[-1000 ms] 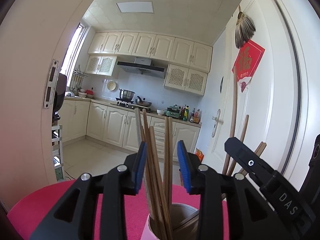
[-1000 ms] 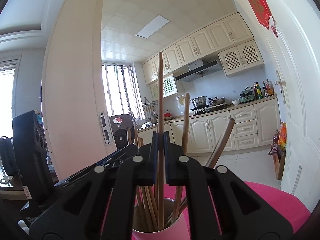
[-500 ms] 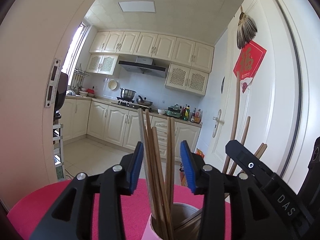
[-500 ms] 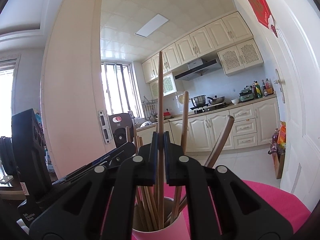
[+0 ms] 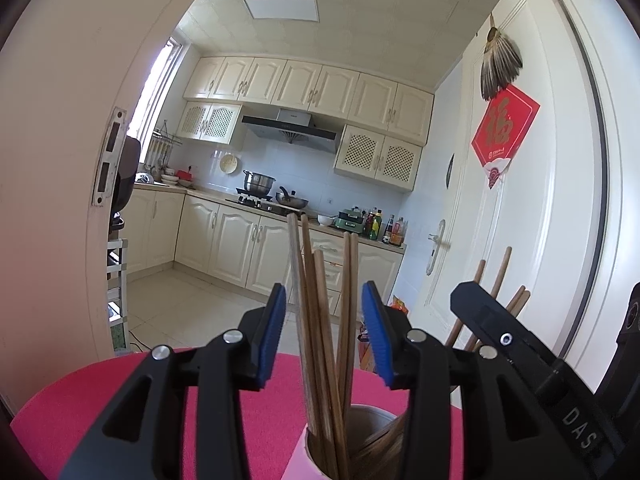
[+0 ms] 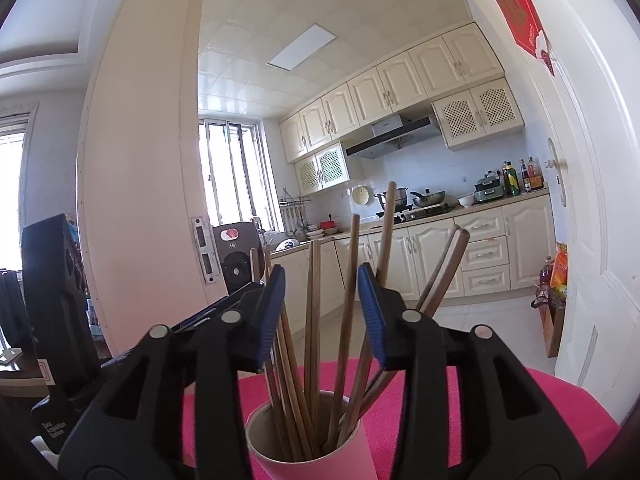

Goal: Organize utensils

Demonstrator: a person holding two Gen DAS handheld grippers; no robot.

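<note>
Wooden chopsticks [image 6: 311, 336] stand fanned out in a pink paper cup [image 6: 308, 452] on a pink-covered table [image 6: 520, 412], a cream-cabineted kitchen [image 6: 400, 128] behind. The right gripper [image 6: 321, 314] sits just behind the cup, jaws spread wide and empty, several chopsticks rising between its blue pads. The left gripper [image 5: 323, 336], alongside, is likewise parted, holding nothing, framing the chopsticks.
</note>
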